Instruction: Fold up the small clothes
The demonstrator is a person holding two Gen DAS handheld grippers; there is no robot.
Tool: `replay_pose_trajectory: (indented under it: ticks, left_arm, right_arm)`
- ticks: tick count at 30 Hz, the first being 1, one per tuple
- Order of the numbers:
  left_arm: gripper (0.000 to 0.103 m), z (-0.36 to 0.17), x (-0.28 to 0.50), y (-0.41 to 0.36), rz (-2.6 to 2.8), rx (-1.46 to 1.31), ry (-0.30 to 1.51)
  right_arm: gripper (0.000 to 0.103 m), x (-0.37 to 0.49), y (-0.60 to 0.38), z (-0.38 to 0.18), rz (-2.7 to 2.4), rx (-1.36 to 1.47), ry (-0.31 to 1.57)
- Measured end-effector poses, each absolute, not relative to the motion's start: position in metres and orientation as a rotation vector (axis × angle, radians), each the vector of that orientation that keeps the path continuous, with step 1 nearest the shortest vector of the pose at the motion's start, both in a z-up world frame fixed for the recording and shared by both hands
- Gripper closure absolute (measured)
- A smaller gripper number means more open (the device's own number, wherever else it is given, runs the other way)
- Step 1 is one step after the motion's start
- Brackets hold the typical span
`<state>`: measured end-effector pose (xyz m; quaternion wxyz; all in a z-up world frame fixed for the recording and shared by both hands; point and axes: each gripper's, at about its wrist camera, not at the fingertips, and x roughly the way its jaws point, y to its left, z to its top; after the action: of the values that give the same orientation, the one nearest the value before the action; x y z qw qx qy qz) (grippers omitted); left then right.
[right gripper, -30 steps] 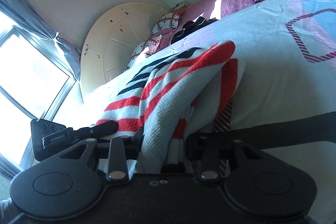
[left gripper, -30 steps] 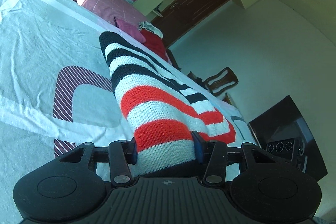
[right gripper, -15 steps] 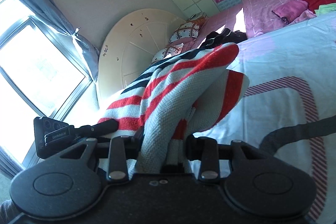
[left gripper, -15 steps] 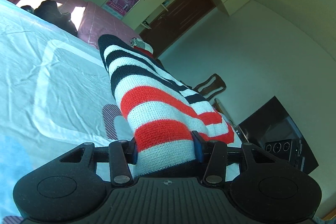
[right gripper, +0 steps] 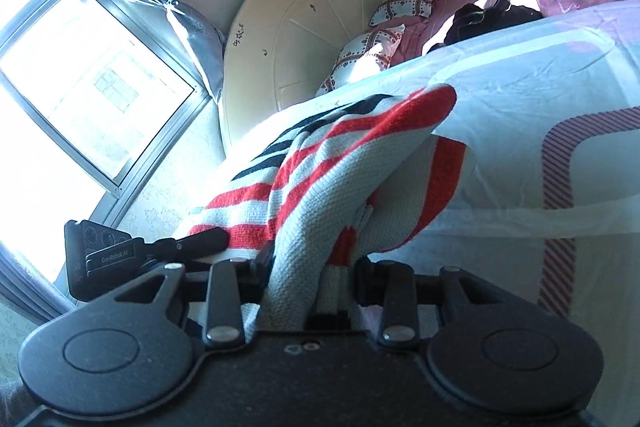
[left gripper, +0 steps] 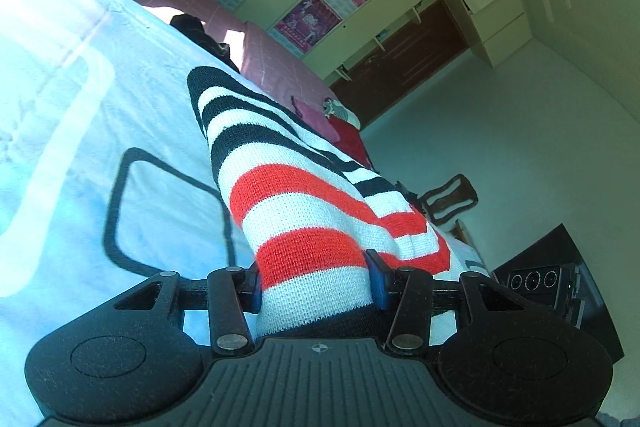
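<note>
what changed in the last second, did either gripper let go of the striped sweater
No. Both grippers carried the striped sweater across the bed: the bedspread's patterns slid past under it and the headboard came closer in the right wrist view. The left gripper and the right gripper stayed clamped on the knit, which hangs between them as before.

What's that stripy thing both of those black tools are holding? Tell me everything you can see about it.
It is a small knitted sweater, soft and ribbed-looking, with white, red and black bands: black stripes at the far end, red nearer the tools. The left gripper and right gripper each pinch an edge between their fingers. It drapes away from them, bunched and partly doubled over in the right view, above the pale blue bedspread. Whether its far end rests there is unclear.
</note>
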<state>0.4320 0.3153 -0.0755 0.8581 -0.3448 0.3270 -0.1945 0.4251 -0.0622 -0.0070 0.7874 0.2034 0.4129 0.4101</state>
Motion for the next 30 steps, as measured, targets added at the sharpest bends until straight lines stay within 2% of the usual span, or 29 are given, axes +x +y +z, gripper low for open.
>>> replay_pose_trajectory:
  ticks: [5, 8, 12, 16, 20, 22, 23, 27, 30]
  left_arm:
    - [0.056, -0.120, 0.423, 0.337, -0.336, -0.781, 0.768]
    - [0.055, -0.142, 0.414, 0.342, -0.335, -0.856, 0.758]
    - [0.048, -0.142, 0.409, 0.334, -0.306, -0.839, 0.754]
    - [0.048, -0.130, 0.411, 0.334, -0.292, -0.803, 0.742]
    - [0.048, -0.125, 0.433, 0.347, -0.241, -0.767, 0.743]
    - [0.048, -0.131, 0.446, 0.346, -0.224, -0.748, 0.769]
    - [0.048, -0.134, 0.451, 0.345, -0.211, -0.731, 0.792]
    - [0.047, -0.128, 0.440, 0.339, -0.191, -0.693, 0.778]
    - [0.034, -0.121, 0.412, 0.335, -0.154, -0.667, 0.754]
  right_arm:
    - [0.067, 0.422, -0.026, -0.041, 0.880, 0.420, 0.996]
    - [0.062, 0.418, -0.024, -0.065, 0.840, 0.437, 1.043]
    - [0.059, 0.416, -0.031, -0.057, 0.819, 0.435, 1.050]
    - [0.056, 0.415, -0.037, -0.031, 0.781, 0.385, 1.005]
    - [0.055, 0.433, -0.030, -0.032, 0.736, 0.393, 1.009]
    - [0.050, 0.439, -0.024, -0.040, 0.707, 0.415, 1.022]
    - [0.041, 0.437, -0.026, -0.047, 0.689, 0.422, 1.027]
    - [0.038, 0.428, -0.036, -0.051, 0.676, 0.442, 1.042]
    - [0.035, 0.405, -0.040, -0.038, 0.674, 0.351, 1.038]
